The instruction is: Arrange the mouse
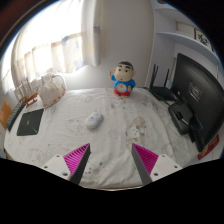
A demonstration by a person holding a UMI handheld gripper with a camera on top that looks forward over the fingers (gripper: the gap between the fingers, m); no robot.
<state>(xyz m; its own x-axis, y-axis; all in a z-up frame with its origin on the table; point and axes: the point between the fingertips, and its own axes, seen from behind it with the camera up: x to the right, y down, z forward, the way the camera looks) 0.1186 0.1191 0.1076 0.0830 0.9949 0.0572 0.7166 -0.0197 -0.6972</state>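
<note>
While the tongs (112, 163) stand open at the bottom middle of the frame, their two pink pads (77, 158) spread well apart with nothing between them, the mouse (94, 120), small and pale, lies on the counter (60, 140) near the frame's centre, well beyond the fingertips and slightly left of them. A cartoon figure (124, 79) stands upright at upper centre. A dark flat pad (30, 122) lies at the left. A black monitor (194, 88) fills the right side, and crumpled white bits (137, 127) lie right of the mouse.
</note>
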